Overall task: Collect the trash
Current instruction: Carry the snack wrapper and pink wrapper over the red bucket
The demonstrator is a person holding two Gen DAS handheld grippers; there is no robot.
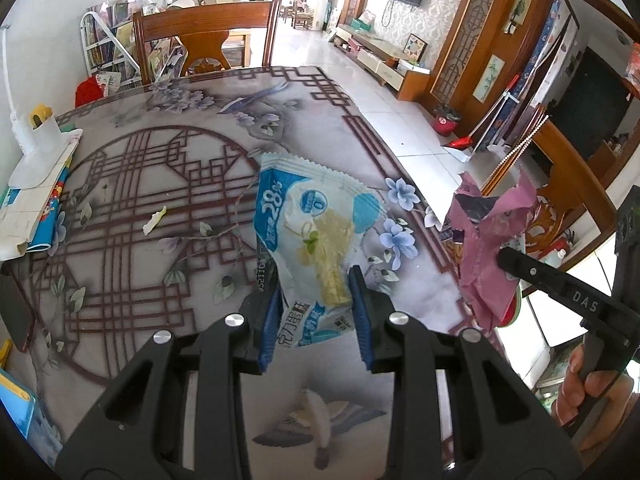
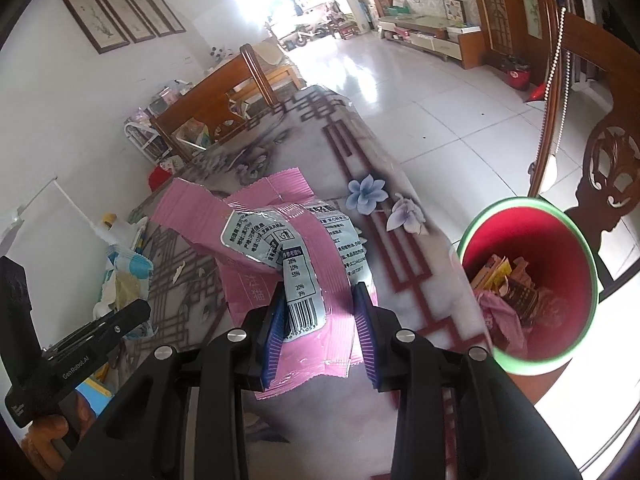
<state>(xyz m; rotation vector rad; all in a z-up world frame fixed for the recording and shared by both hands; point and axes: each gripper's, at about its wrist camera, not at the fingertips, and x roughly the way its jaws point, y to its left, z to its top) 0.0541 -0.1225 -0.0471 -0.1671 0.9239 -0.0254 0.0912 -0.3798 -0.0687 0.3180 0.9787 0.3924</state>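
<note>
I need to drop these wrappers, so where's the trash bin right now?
In the right wrist view the red bin with a green rim sits low at right, just off the table edge beside a wooden chair, right of the pink wrapper.

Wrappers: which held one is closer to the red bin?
The pink crumpled wrapper in the right gripper; the blue-white snack wrapper is farther from the bin.

A crumpled blue-and-white plastic snack wrapper point(image 1: 316, 240) with a yellowish picture on its face is pinched at its lower end between blue gripper pads and stands up off the patterned table. A creased pink foil wrapper point(image 2: 256, 280) with a silver label and barcode is clamped likewise, lifted beside the table's edge. Just right of it sits a red bucket with a green rim point(image 2: 576, 240), already holding what look like several more wrappers.
</note>
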